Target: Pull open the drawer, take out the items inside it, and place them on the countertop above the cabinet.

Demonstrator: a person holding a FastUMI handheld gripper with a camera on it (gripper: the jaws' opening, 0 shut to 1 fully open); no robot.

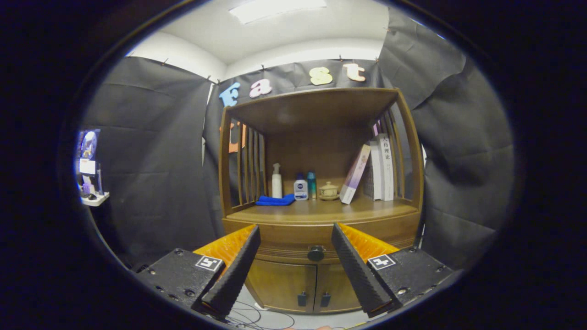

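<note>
The gripper (pixel 296 238) faces the wooden cabinet (pixel 316 275) with its jaws spread wide and holding nothing. The drawer (pixel 316 238) is shut, a band of wood just under the surface (pixel 321 211), and its round dark knob (pixel 315 253) sits between the two fingers, a little beyond their tips. What lies inside the drawer is hidden.

The step in hand looks like reaching for the knob. To do it well, bring the jaws straight forward so the knob stays centred, close on it from both sides, then pull back level, not downward, so the drawer slides without binding. The knob is small and smooth, so a shallow grip may slip.

On the surface, from nine o'clock to three: a folded blue cloth (pixel 275 200), a white pump bottle (pixel 276 181), a squat white jar (pixel 301 189), a slim teal bottle (pixel 312 184), a glazed lidded cup (pixel 329 190) and leaning books (pixel 355 174). Free room for the items lies along the front edge. Below the drawer are two doors (pixel 284 284) with small dark handles.
</note>
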